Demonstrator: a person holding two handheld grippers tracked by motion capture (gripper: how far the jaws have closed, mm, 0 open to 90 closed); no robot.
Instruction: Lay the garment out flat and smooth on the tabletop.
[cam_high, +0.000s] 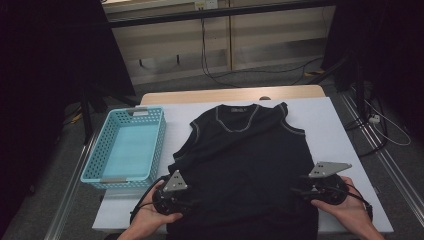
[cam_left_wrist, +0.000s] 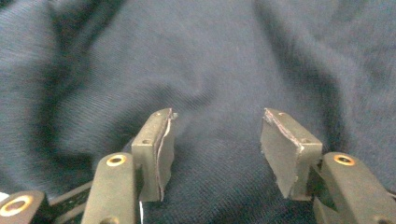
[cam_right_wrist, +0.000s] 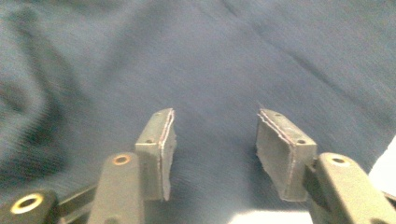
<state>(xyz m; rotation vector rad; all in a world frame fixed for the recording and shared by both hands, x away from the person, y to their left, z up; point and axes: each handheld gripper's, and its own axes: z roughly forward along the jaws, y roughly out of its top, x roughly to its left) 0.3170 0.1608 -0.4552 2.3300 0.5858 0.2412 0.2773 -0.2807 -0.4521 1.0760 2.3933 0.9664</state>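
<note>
White-covered desk (cam_high: 345, 130): dark sleeveless top (cam_high: 245, 160) lies flat at frame centre. Left gripper (cam_left_wrist: 217, 140) and right gripper (cam_right_wrist: 215, 140) hover at its lower hem, jaws open; pinch both corners evenly.

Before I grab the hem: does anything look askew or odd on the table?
The dark sleeveless knit top lies rumpled, its left armhole edge folded inward. The light blue plastic basket sits slightly skewed. Both grippers, left and right, are open above the fabric.
</note>
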